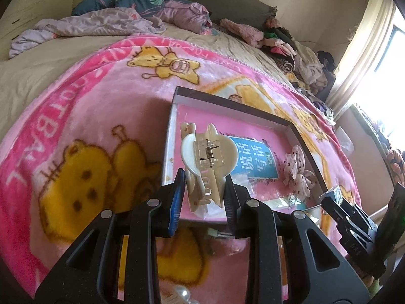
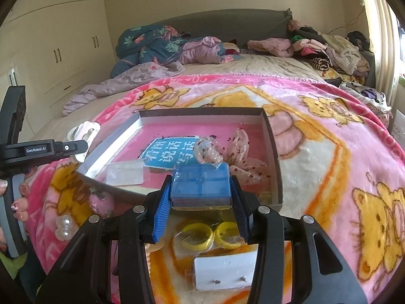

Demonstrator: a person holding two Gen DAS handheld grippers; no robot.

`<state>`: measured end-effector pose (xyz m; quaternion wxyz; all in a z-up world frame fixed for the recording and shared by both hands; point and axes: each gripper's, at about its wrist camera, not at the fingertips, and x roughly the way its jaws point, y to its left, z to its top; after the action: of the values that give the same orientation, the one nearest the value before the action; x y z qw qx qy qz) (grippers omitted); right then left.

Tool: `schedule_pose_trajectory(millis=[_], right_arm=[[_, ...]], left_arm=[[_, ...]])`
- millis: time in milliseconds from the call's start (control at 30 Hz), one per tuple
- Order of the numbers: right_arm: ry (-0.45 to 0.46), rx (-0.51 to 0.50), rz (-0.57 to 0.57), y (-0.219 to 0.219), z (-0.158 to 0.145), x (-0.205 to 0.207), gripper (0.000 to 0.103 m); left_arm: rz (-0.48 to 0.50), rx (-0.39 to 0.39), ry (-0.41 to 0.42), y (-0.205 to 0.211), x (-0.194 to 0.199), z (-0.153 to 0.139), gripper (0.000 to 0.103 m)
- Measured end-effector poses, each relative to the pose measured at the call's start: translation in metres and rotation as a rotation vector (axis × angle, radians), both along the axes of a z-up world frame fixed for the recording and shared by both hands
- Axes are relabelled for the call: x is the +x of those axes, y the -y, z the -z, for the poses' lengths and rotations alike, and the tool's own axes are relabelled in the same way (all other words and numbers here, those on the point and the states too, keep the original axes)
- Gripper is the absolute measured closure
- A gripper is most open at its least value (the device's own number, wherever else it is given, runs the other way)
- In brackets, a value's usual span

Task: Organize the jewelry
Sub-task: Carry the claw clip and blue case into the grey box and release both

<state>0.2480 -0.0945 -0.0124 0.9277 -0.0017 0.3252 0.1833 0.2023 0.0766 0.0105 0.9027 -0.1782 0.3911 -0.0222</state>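
left wrist view: left gripper point(image 1: 203, 197) clamped on cream hair claw point(image 1: 206, 163), held above near edge of shallow box point(image 1: 227, 102). right gripper point(image 2: 200, 197) pinching small blue case point(image 2: 201, 185) over box's near rim. already inside: bow scrunchie point(image 2: 238, 157), clear packet point(image 2: 125, 172). left on blanket point(image 2: 329, 152): yellow rings point(image 2: 210, 235), white earring card point(image 2: 225, 271), pearl clip point(image 2: 64, 226). roughly midway, by judgement.

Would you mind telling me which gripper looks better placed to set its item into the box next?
Probably the right gripper: its blue case hangs at the box near edge, while the left gripper holds its cream hair claw beside the wall.
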Motion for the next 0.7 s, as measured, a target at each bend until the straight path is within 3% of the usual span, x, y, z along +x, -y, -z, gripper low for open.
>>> schedule_pose_trajectory(millis=[700], right_arm=[[0.002,-0.007,0.079,0.020,0.004,0.044,0.061]], left_arm=[[0.098,0.051,-0.059,0.043,0.047,0.019,0.082]])
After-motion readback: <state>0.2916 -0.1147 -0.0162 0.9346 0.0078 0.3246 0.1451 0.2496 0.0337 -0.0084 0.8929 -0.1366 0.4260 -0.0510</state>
